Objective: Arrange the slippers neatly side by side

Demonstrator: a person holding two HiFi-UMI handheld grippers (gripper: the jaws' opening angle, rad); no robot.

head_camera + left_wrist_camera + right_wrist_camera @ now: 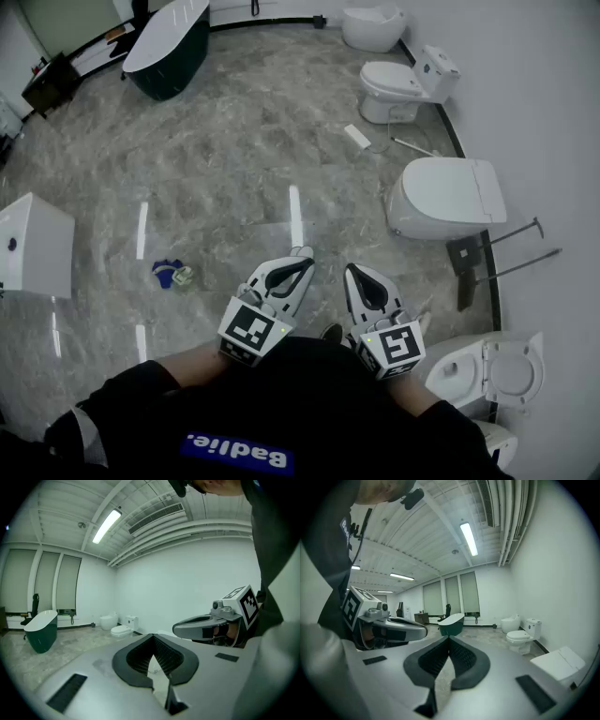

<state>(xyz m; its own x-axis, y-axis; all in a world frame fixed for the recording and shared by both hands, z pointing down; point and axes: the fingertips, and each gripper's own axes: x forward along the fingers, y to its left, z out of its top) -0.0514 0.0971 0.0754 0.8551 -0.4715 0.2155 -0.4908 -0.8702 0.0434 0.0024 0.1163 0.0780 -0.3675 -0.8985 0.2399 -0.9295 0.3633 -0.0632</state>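
Observation:
A small blue and pale green bundle (172,274), possibly the slippers, lies on the marble floor left of and ahead of my hands; it is too small to make out. My left gripper (303,256) is held close to my body, pointing forward, shut with nothing between its jaws. Beside it, my right gripper (355,271) is also shut and empty. In the left gripper view the jaws (152,638) meet at their tips and the right gripper (206,625) shows alongside. In the right gripper view the jaws (449,639) are together too, with the left gripper (389,627) next to them.
A dark green bathtub (169,45) stands far left. Toilets (403,84) line the right wall, with a white wall-hung toilet (445,199) nearer and another toilet (487,367) by my right side. A white cabinet (33,246) stands at left.

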